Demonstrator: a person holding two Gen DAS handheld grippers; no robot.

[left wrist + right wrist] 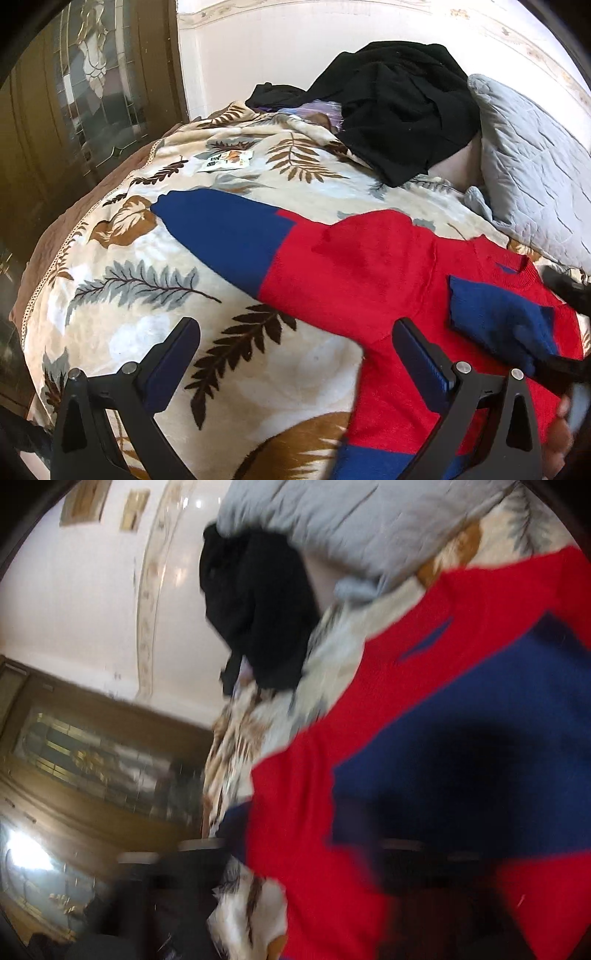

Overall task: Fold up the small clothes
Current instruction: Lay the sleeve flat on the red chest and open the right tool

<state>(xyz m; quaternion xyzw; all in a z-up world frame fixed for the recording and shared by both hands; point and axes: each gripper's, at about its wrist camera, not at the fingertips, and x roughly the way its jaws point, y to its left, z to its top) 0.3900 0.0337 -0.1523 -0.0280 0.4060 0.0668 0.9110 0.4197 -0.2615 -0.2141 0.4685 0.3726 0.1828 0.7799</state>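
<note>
A red sweater point(369, 266) with blue cuffs and hem lies flat on a leaf-patterned blanket point(147, 295). One sleeve stretches out to the left and ends in a blue cuff point(221, 229). The other sleeve is folded across the chest, with its blue cuff point(498, 317) lying below the collar. My left gripper point(295, 343) hovers open over the blanket by the sweater's armpit, nothing between its fingers. My right gripper point(559, 326) shows at the right edge, its dark fingers apart either side of the folded cuff. The right wrist view is blurred; that gripper point(303, 842) looks open over the sweater point(314, 794).
A pile of black clothes point(399, 122) lies at the far side of the bed beside a grey quilted pillow point(535, 166). A small printed packet point(225, 160) rests on the blanket. A dark wooden cabinet with glass doors point(85, 92) stands beyond the bed's left edge.
</note>
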